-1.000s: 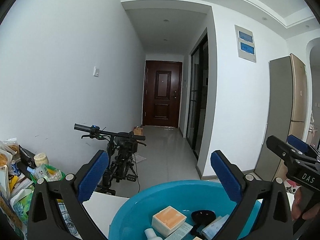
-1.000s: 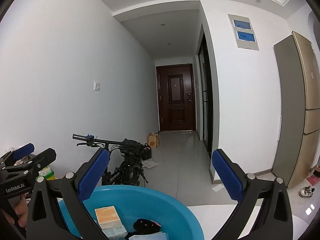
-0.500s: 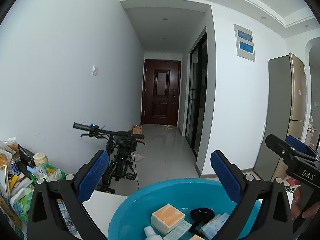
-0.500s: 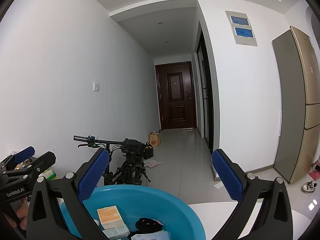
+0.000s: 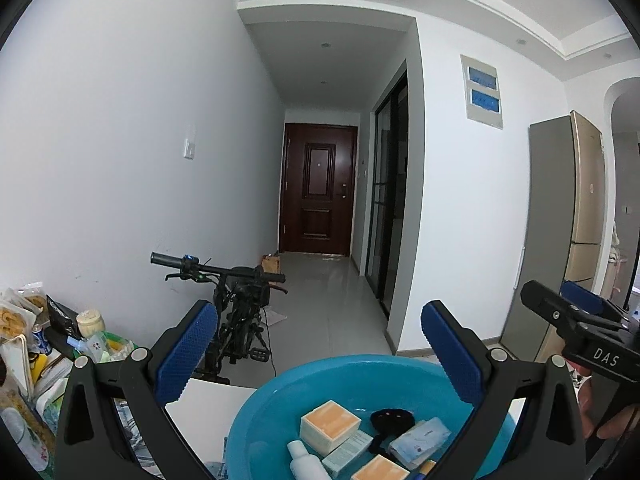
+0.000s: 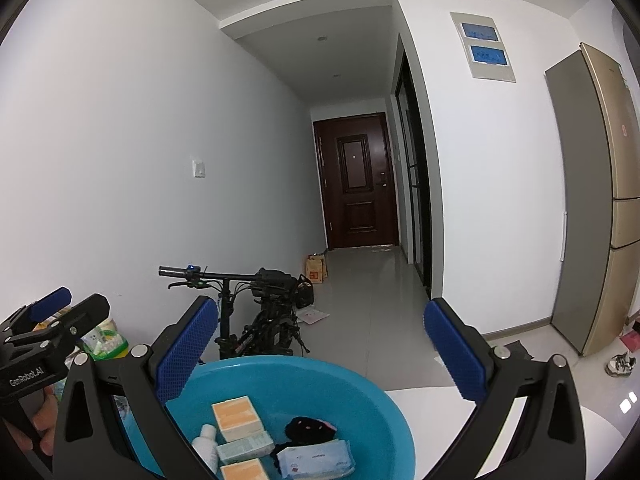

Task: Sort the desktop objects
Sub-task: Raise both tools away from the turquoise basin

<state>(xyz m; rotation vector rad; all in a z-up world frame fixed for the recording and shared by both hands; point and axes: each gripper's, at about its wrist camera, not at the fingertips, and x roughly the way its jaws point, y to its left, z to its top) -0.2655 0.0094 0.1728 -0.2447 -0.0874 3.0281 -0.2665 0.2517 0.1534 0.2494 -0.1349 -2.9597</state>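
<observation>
A blue basin (image 5: 360, 376) stands on a white table (image 5: 204, 408) and also shows in the right wrist view (image 6: 280, 376). It holds orange-topped boxes (image 5: 330, 428), a white bottle (image 5: 304, 462), a pale green box (image 5: 348, 452), a wipes pack (image 5: 420, 442) and a black object (image 5: 390, 420). My left gripper (image 5: 320, 356) is open and empty above the basin's near side. My right gripper (image 6: 324, 356) is open and empty above the basin too. Each gripper shows at the edge of the other's view, the right (image 5: 576, 332) and the left (image 6: 48, 332).
A black bicycle (image 5: 236, 308) leans on the wall behind the table. A cluttered shelf of snacks and jars (image 5: 48, 344) is at the left. A hallway leads to a dark door (image 5: 316, 188). A fridge (image 6: 592, 200) stands at the right.
Both grippers have tilted slightly downward and forward, so more of the basin's contents show. Both stay open and empty.
</observation>
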